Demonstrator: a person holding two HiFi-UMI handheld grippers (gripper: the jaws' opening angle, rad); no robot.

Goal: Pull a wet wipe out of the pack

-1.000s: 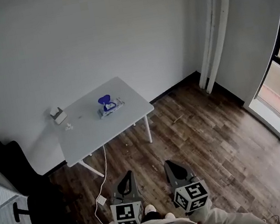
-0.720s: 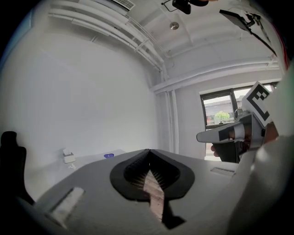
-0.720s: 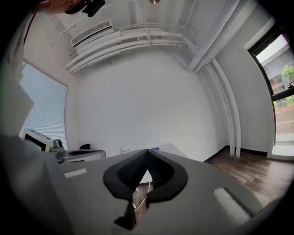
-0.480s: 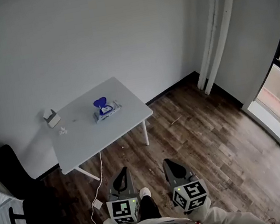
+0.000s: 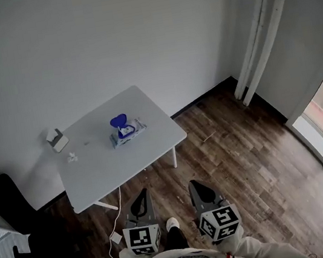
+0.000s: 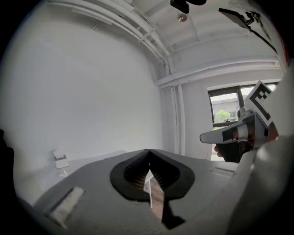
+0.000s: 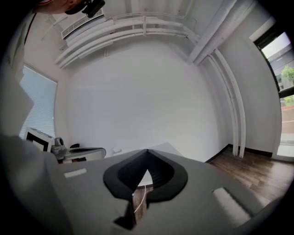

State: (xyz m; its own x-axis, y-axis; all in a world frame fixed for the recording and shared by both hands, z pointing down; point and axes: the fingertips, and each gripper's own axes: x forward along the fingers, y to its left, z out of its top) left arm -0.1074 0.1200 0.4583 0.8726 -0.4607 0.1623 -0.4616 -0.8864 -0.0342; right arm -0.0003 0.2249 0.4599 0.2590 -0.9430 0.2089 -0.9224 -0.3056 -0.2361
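The wet wipe pack (image 5: 126, 129) lies near the middle of the white table (image 5: 152, 148), its blue lid standing open. Both grippers are low in the head view, over the wooden floor and well short of the table. My left gripper (image 5: 139, 199) has its jaws together with nothing between them, and its tips (image 6: 148, 151) meet in the left gripper view. My right gripper (image 5: 199, 187) is also shut and empty, with its tips (image 7: 147, 150) closed. The pack is hidden behind the jaws in both gripper views.
A small white box (image 5: 56, 139) and a tiny white item (image 5: 72, 157) sit at the table's far left. A black office chair (image 5: 19, 232) stands left of the table. A white cable with a charger (image 5: 115, 237) lies on the floor by the table leg. A window is at the right.
The person has stepped toward the table, so it now sits closer and larger in the head view. Both grippers came forward with the body and stayed shut.
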